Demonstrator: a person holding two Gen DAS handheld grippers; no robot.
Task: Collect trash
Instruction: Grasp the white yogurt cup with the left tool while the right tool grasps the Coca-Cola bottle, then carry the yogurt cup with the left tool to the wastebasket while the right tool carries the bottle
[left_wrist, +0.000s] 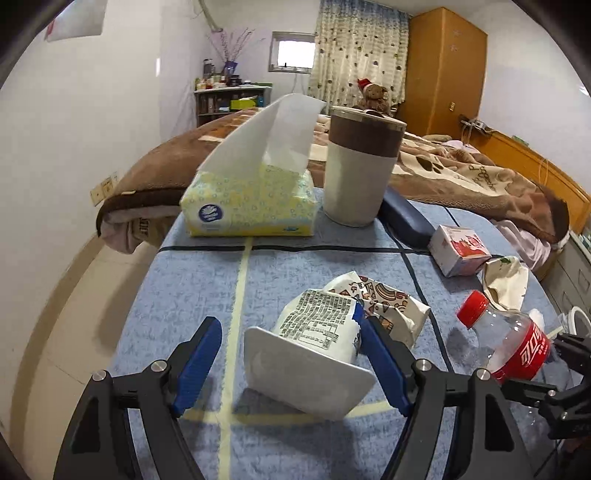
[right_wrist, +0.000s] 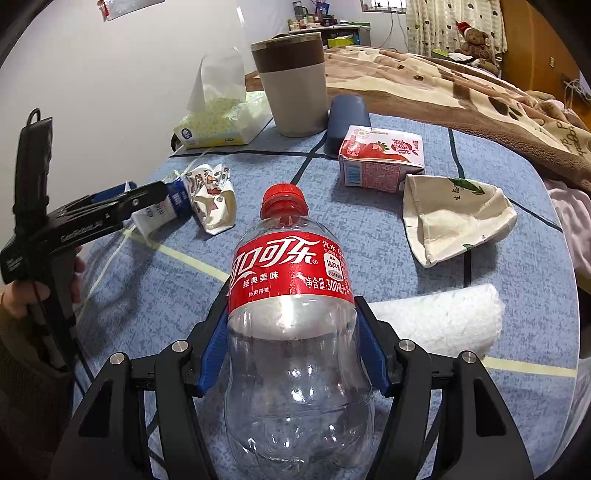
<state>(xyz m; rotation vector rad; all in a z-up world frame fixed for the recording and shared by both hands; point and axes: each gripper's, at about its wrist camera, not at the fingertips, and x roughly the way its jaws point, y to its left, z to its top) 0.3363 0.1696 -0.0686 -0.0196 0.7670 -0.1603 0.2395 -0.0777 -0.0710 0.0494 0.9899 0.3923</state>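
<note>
A bedroom with a brown bed sits behind a small table (right_wrist: 517, 177) covered in a blue cloth. The left gripper (left_wrist: 291, 365) has its blue fingers spread wide around a tipped white yogurt cup (left_wrist: 314, 350); one finger touches the cup at 3 o'clock and the other stands off at 9 o'clock, so it does not hold it yet. The right gripper (right_wrist: 291, 350) squeezes an empty cola bottle (right_wrist: 291, 295) with a red cap. The cup could roll or slide away if only one finger pushes it. The bottle is smooth and light, so it might slip out or crunch if squeezed too hard. A crumpled paper wrapper (left_wrist: 388, 299) lies just past the cup at 1 o'clock and could get bumped. In the right view, a pink milk carton (right_wrist: 380, 158) sits at 1 o'clock and a squashed paper cup (right_wrist: 454, 218) at 2 o'clock. That makes five trash things: one cup, one bottle, one wrapper, one carton, one paper cup. There is also one tissue box (left_wrist: 251, 199), one tall mug (left_wrist: 360, 166), one dark case (right_wrist: 347, 118) and one white towel (right_wrist: 439, 317).
</note>
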